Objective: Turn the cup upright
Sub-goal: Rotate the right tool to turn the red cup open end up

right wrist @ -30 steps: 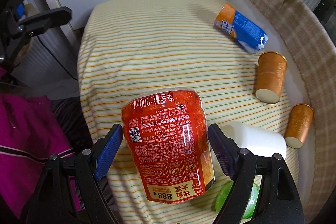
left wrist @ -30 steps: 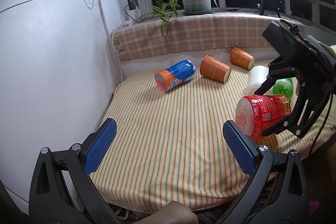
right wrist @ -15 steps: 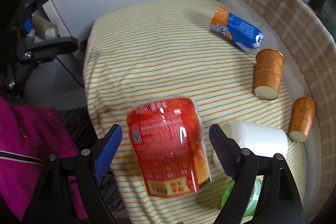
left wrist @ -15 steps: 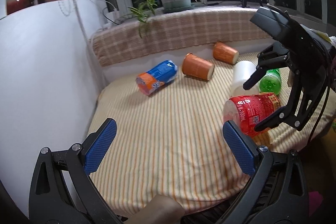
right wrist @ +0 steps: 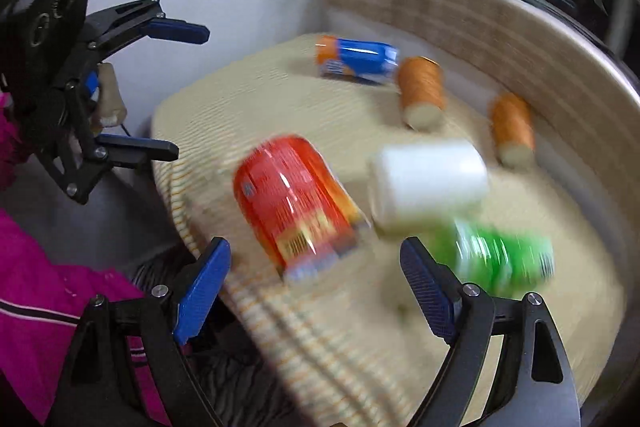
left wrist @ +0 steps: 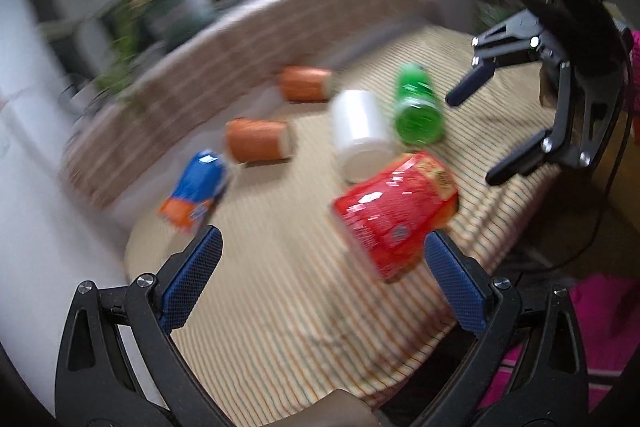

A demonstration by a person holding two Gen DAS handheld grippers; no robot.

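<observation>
Plainly, the right gripper [right wrist: 316,287] and the left gripper [left wrist: 320,271] are both gaping wide and holding nothing. Just beyond the right gripper's blue pads, the red cup [right wrist: 296,203] is lying on its side near the front edge of the striped table [right wrist: 248,95], its print smeared beyond reading. Behind it, a white cup [right wrist: 428,183] and a green bottle [right wrist: 504,259] are blurring together, so contact is unclear.
</observation>
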